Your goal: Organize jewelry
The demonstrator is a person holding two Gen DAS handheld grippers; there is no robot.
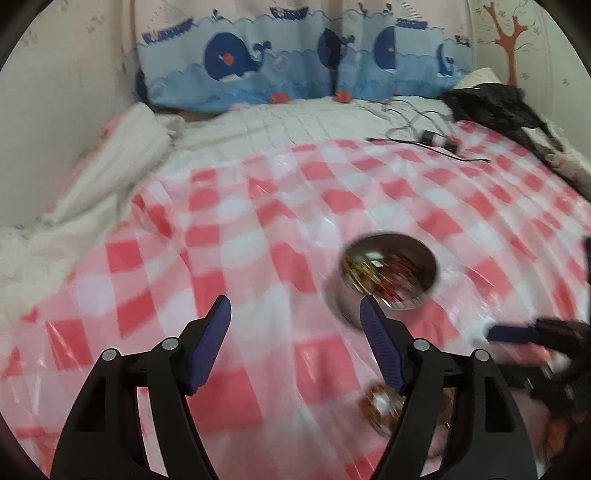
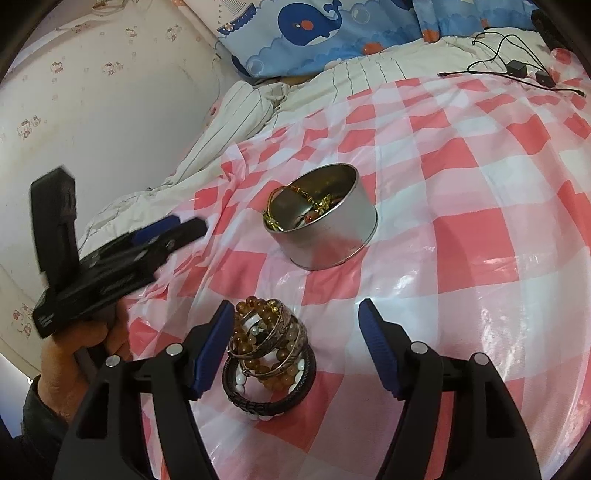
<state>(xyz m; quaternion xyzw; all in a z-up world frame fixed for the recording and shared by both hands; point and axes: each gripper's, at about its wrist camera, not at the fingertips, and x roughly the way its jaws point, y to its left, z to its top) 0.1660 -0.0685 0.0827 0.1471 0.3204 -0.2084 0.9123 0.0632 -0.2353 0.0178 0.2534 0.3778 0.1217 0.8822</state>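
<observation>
A bed was seen covered by a red-and-white checked plastic sheet (image 2: 461, 192), which was spread over a white striped quilt (image 2: 236, 114). A blue whale-print cushion (image 2: 314, 29) was propped against the wall at the head of the bed, and black cables with small adapters (image 2: 517, 70) were laid on the far part of the sheet.

The left gripper (image 1: 295, 317) was held low above the sheet with its blue-padded fingers spread wide and nothing between them; in the right wrist view it was seen blurred at the left edge, gripped by the person's hand (image 2: 77, 354). The right gripper (image 2: 295, 321) was likewise held with its fingers wide apart and nothing clamped.

A round metal tin (image 2: 328, 229) was stood on the sheet ahead of both grippers, and gold and red jewelry (image 2: 295, 206) was piled inside it. A stack of bracelets (image 2: 267, 350), made up of amber beads, metal bangles, a black braided band and white beads, was set on the sheet nearer than the tin, just beside the inner face of the right gripper's left finger; whether contact was made could not be told.
</observation>
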